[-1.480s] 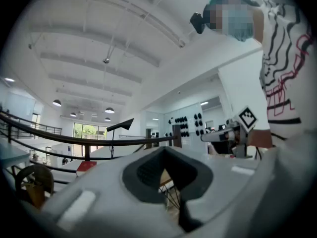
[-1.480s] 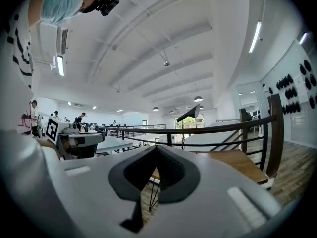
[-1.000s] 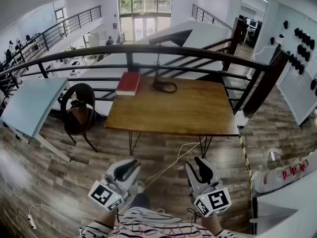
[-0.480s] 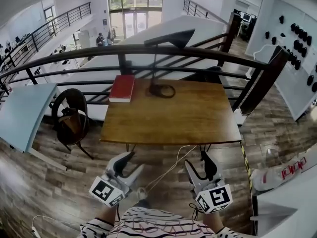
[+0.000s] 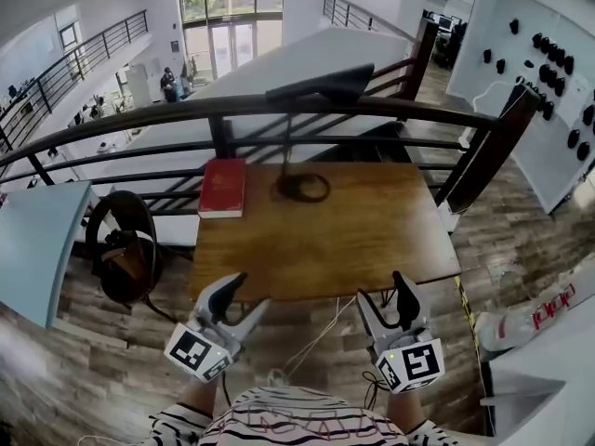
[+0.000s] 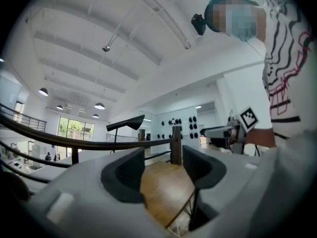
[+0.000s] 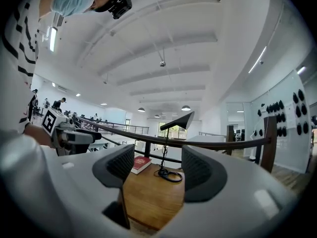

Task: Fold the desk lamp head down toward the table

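Starting at the left: a pale-blue table (image 5: 37, 240) and a dark chair (image 5: 121, 249) are noted on the wood floor (image 5: 84, 370), beside the worktop (image 5: 325, 235). A red book (image 5: 223, 187) is laid flat at the worktop's far left corner. Just right of the book the lamp (image 5: 286, 142) is stood near the far edge, its dark ring base on the wood and its thin stem upright. The black wedge head (image 5: 321, 84) is carried high, above the railing (image 5: 186, 110) behind the worktop, roughly level and reaching to the right; it is not folded down. Farther right a white wall (image 5: 558, 147) with black objects hung on it is recorded.

Left tongs (image 5: 246, 294): held over the floor at the worktop's near edge, left of centre, pointed at the worktop and well apart from the lamp. The jaws are spread and have just been opening. Nothing is held between them; only the worktop and a railing post are seen through the gap in the left gripper view.

A white cable (image 5: 316, 334) is seen on the floor between the two tongs.

Right tongs (image 5: 382, 291): held at the near edge, right of centre, likewise pointed at the worktop. The jaws are spread and have just been opening; nothing is gripped. Through the gap in the right gripper view, the book and the lamp base are seen far off, untouched.
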`<state>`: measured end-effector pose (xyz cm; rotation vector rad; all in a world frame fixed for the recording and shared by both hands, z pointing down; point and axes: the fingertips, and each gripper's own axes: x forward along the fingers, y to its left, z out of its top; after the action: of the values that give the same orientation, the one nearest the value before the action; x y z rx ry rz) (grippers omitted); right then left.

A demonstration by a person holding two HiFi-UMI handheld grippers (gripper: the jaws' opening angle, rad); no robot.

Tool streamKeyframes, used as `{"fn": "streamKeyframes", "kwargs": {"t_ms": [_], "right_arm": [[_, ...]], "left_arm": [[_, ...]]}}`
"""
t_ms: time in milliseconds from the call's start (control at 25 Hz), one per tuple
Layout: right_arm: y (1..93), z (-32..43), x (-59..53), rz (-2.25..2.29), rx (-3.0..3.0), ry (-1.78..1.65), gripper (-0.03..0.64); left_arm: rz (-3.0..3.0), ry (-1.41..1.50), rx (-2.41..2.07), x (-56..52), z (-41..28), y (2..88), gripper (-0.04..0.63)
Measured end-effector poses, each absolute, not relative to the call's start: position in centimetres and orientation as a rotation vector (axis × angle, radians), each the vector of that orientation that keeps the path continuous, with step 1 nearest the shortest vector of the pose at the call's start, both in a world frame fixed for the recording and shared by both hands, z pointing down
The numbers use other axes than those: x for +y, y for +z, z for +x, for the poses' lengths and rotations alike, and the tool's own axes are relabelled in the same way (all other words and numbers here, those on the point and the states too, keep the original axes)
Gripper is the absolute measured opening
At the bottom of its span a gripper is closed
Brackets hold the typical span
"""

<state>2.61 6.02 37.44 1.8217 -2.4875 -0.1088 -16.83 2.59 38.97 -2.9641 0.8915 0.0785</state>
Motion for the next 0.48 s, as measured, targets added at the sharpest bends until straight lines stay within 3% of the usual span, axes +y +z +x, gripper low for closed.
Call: {"fn": "streamKeyframes", "kwargs": {"t_ms": [480], "right_arm": [[36.7, 4.6, -2.2, 1.790, -2.403, -0.223, 0.303]], "left_arm": [[-2.975, 0.050, 0.847, -6.9, -14.8, 39.1, 0.265]]}}
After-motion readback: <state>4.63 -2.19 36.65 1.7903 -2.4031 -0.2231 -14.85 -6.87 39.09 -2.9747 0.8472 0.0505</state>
